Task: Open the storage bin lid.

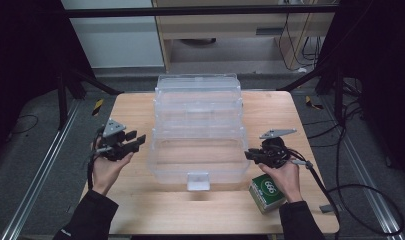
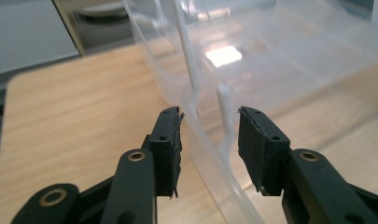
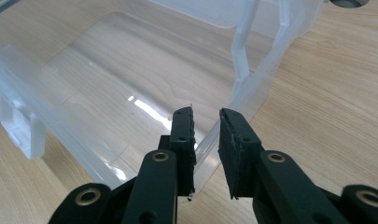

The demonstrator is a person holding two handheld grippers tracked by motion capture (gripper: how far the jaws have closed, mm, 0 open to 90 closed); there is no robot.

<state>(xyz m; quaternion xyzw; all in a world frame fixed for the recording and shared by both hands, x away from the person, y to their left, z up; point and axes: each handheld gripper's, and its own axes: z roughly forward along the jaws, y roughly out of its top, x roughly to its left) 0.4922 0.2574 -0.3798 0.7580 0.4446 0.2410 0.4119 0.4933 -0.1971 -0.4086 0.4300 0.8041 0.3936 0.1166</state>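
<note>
Presently, in the high view, the clear storage box (image 1: 197,132) sits mid-worktop (image 1: 135,107), the left claw (image 1: 135,141) just beside its left wall, the right claw (image 1: 251,156) at its right wall. In the left gripper view, the jaws stand apart astride that wall, not pressing. In the right gripper view, the jaws pinch the box's wall.

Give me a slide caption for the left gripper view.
Left tongs open astride the side wall of a clear plastic box on a wooden table.

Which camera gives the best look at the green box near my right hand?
The high view: the green box sits whole on the table beside the right hand. The gripper views look at the clear container instead.
</note>
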